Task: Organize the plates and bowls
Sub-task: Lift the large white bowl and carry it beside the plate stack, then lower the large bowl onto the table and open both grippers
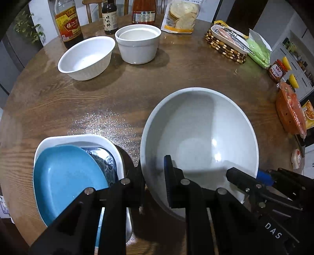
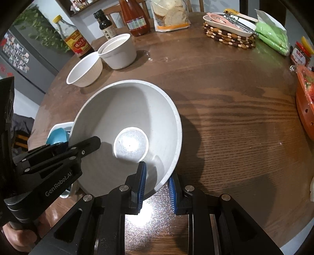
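A large white bowl (image 1: pixel 198 133) (image 2: pixel 125 117) is held between both grippers, tilted a little above the wooden table (image 1: pixel 109 98). My left gripper (image 1: pixel 153 168) is shut on its left rim, one blue pad inside and the other finger outside. My right gripper (image 2: pixel 158 172) is shut on the opposite rim, blue pads on both sides of the wall. Each gripper also shows in the other's view: the right gripper (image 1: pixel 245 182) and the left gripper (image 2: pixel 84 147). Left of the bowl, a white rectangular dish (image 1: pixel 78 138) holds a blue plate (image 1: pixel 66 172) and a patterned plate (image 1: pixel 106 158).
A ribbed white bowl (image 1: pixel 86 58) (image 2: pixel 84 72) and a straight-walled white bowl (image 1: pixel 138 45) (image 2: pixel 119 53) stand at the back left. Bottles (image 1: pixel 67 21), a cracker bag (image 1: pixel 181 15), a beaded trivet with a dish (image 1: pixel 225 45), a green bag (image 1: pixel 259 51) and an orange pack (image 1: pixel 290 111) line the far and right edges.
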{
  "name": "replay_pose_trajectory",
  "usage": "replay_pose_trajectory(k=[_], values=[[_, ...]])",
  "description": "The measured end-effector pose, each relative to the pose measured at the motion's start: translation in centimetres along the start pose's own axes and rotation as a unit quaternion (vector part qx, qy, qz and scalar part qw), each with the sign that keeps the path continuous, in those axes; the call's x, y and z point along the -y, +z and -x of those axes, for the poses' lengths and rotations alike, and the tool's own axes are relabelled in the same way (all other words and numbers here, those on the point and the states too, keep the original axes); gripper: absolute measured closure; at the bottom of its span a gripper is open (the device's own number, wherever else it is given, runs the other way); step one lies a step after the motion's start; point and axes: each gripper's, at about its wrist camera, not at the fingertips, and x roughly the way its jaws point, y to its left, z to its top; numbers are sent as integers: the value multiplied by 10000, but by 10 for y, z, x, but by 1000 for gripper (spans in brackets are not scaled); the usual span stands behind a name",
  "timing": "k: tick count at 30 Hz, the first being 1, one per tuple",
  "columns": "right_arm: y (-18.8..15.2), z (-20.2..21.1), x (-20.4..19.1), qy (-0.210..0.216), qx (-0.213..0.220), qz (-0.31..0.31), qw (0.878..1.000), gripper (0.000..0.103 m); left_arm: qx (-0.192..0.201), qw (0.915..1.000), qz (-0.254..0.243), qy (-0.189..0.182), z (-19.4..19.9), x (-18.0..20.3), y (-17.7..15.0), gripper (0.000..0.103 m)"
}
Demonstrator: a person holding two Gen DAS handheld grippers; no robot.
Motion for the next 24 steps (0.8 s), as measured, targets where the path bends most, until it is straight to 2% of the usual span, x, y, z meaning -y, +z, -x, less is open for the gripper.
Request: replay_pose_trajectory(k=[7, 8, 9, 11, 13, 17, 21, 24], values=[[1, 8, 0, -145, 213, 27, 9997, 78, 107, 9999, -18, 45, 2, 2, -1, 83], [1, 10, 0, -180, 251, 39, 9995, 77, 172, 9998, -24, 68, 5, 1, -1, 76], [1, 12, 0, -210, 287, 56, 9994, 76, 238, 9997, -18, 101, 8, 0, 0, 64], [1, 16, 0, -227, 356, 78, 9991, 75, 380, 9992, 12, 144, 14, -1, 1, 47], [2, 18, -1, -237, 417, 94, 9988, 73, 503, 9986, 31, 178, 20, -2, 2, 44], [2, 28, -5, -293, 618, 164, 9975, 56, 619, 9979, 86, 165, 30, -5, 3, 34], [4, 40, -9, -330, 842, 267, 9955, 56, 710, 9972, 132, 189, 37, -7, 2, 25], [7, 46, -14, -295, 972, 303, 9944, 56, 749, 9969, 150, 173, 40, -8, 2, 24]])
